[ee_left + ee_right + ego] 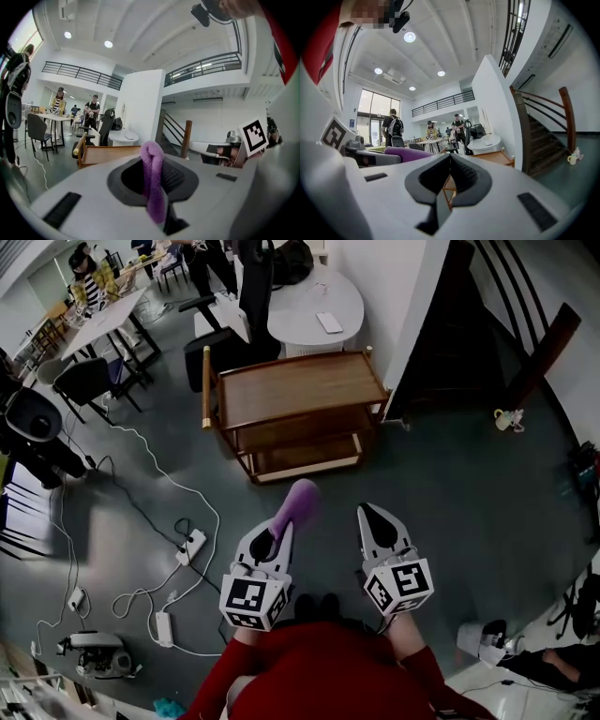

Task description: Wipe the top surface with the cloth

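**Item record: two hand-held grippers, cloth, wooden cart**

1. Left gripper (pixel 278 532): jaws clamped on a purple cloth (pixel 300 501). The cloth stands up out of the jaw tips as a folded roll, and one end hangs down between the jaws in the left gripper view. Marker cube (pixel 251 601) at the rear.
2. Right gripper (pixel 370 517): jaws brought together at the tips, nothing between them. It is held just beside the left gripper, level with it. Marker cube (pixel 398 587) at the rear.
3. Wooden cart (pixel 300 390): three shelves, standing on the grey floor ahead of both grippers and well apart from them. The top shelf is bare wood with a raised rim. The cloth is in the air short of the cart's near edge and does not touch it.
4. White round table (pixel 305 292): behind the cart's far edge, with a flat white object (pixel 329 322) on it.
5. Power strips and white cables (pixel 191 546): on the floor, left of the grippers.
6. Red sleeves (pixel 309 676): lower edge of the head view.
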The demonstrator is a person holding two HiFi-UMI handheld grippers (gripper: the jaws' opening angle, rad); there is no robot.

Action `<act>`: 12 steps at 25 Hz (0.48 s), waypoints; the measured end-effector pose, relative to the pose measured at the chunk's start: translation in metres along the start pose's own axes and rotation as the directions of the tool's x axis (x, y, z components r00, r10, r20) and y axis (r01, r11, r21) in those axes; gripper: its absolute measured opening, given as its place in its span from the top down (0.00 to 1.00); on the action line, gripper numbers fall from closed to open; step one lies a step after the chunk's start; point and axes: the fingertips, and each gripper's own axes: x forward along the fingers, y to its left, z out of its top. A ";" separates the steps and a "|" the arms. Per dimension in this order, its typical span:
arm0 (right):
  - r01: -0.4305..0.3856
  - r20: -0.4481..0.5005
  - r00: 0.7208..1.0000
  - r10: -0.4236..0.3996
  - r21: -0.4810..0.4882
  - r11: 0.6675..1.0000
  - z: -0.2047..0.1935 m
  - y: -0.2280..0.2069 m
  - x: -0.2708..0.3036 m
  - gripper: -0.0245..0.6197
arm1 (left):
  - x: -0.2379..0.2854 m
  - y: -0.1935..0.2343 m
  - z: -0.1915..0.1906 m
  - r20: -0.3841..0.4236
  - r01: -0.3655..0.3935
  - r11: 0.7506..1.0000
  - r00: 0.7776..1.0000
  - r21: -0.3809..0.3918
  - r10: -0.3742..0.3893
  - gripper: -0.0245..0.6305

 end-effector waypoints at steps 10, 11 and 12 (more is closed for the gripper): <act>0.059 0.002 0.998 -0.059 -0.018 0.998 0.020 -0.036 0.041 0.94 | 0.029 0.038 0.001 -0.010 -0.016 1.000 1.000 -0.022 0.016 0.88; 0.060 0.002 0.998 -0.060 -0.020 0.998 0.022 -0.042 0.049 0.94 | 0.036 0.042 0.001 -0.014 -0.019 1.000 1.000 -0.024 0.019 0.88; 0.062 0.005 0.998 -0.062 -0.023 0.998 0.024 -0.049 0.057 0.94 | 0.045 0.046 0.001 -0.016 -0.022 0.999 1.000 -0.027 0.022 0.88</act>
